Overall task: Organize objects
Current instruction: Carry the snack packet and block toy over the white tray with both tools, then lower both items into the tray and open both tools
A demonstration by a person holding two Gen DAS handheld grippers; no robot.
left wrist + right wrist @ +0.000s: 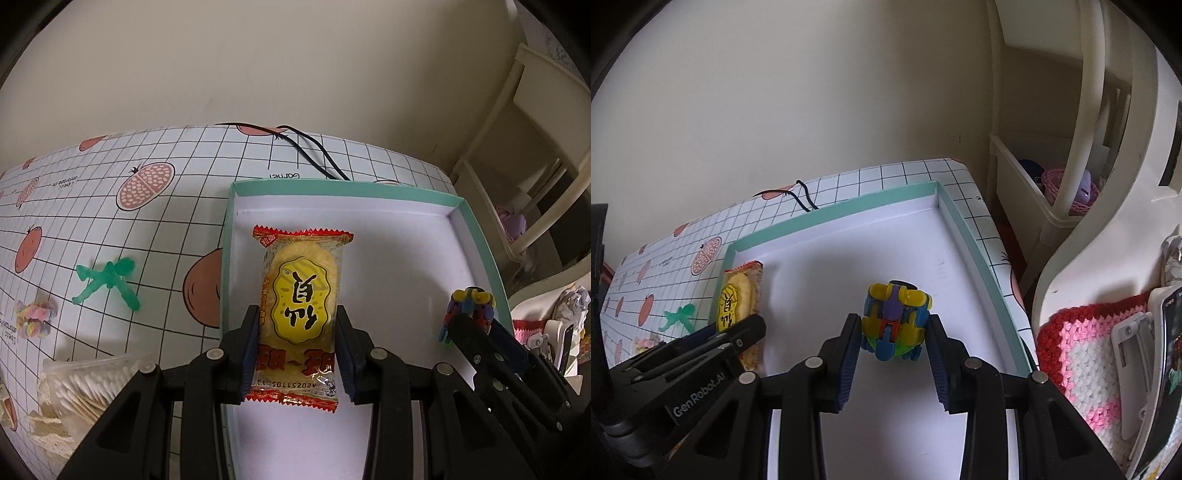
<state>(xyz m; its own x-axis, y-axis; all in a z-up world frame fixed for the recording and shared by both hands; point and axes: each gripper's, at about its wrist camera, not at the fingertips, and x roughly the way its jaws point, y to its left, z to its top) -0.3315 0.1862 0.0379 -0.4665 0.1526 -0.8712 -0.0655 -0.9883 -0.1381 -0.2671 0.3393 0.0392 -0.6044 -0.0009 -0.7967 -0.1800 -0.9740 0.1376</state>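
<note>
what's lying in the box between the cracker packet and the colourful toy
Nothing: in the right wrist view, only bare white box floor lies between the cracker packet and the colourful toy. The left wrist view agrees.

**Readable print on the snack packet, the tablecloth and a gripper**

The snack packet point(300, 317) carries large black Chinese characters on a yellow oval, seen upside down; they look like "旺仔", though that reading is uncertain. Below them stand red block characters that I cannot make out, and near the packet's bottom seam a printed code reads roughly "A20251105", its last digits blurred.

The tablecloth point(166, 229) bears the word "Garnet", upside down, just beyond the far rim of the box point(343, 184). Smaller lines of print beside the fruit drawings near the tablecloth's left edge are too small to read.

In the right wrist view, the left gripper point(753, 332) shows "GenRobot.AI" in white on its black body.
</note>
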